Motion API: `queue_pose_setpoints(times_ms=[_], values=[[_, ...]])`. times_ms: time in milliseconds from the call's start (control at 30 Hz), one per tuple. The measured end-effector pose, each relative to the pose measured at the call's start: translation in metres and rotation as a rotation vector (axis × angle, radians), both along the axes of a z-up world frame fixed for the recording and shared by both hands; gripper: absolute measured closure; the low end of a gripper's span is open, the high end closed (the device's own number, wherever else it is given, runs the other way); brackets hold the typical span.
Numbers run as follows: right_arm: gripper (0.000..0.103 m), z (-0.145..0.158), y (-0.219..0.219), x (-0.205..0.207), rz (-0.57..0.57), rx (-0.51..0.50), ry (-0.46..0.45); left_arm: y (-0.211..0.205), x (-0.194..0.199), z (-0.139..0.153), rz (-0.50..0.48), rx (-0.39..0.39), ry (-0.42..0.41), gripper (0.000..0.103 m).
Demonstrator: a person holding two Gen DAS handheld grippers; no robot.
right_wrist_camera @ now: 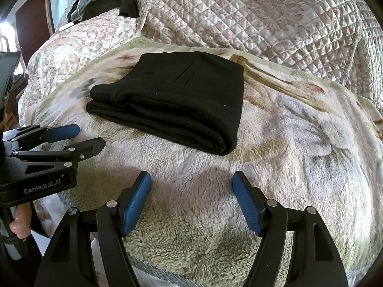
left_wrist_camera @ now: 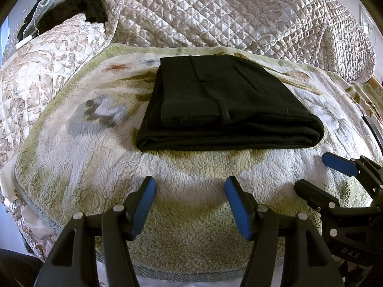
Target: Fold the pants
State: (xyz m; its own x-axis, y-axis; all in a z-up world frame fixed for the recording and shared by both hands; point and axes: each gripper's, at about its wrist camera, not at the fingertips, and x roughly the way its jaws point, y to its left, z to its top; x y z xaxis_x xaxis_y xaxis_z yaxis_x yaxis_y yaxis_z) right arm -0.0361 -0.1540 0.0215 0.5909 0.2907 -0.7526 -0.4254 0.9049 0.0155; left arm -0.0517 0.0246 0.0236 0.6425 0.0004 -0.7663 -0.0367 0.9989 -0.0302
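Left wrist view. Item: black pants (left_wrist_camera: 225, 105), folded into a thick rectangular bundle, lay flat on a pale fleece blanket (left_wrist_camera: 83, 167) with a faded floral print. Stacked fold edges faced the camera; a pocket slit showed on the top layer. The left gripper (left_wrist_camera: 190, 186) hovered over bare fleece just short of the bundle, blue pads spread apart and grasping nothing. The right gripper (left_wrist_camera: 320, 174) entered at the right edge, likewise over bare blanket and clear of the pants. Behind: a quilted cream-and-beige bedspread (left_wrist_camera: 227, 12) heaped against the blanket's far edge; dark clothing and a pale green cloth (left_wrist_camera: 71, 7) piled at upper left (well apart from the pants). Nothing lay between pads and bundle.

Right wrist view. The pants (right_wrist_camera: 177, 100) sat left of centre on the same blanket (right_wrist_camera: 299, 131), rounded fold toward the right. The right gripper (right_wrist_camera: 191, 184) stood released, fingers wide, with only fleece between them. The left gripper (right_wrist_camera: 81, 138) appeared at the left margin, fingers parted and empty; a hand (right_wrist_camera: 20, 222) gripped its handle below. Quilted bedspread (right_wrist_camera: 263, 12) behind; a dark brown door (right_wrist_camera: 31, 19) at far left.
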Motion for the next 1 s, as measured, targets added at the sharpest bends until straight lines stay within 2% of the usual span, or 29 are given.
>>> queue_pose_setpoints(times_ms=[1000], values=[[0.032, -0.0001, 0.0011, -0.0006, -0.001, -0.001, -0.001, 0.0018, -0.0012, -0.0019, 0.000, 0.003, -0.005, 0.039]])
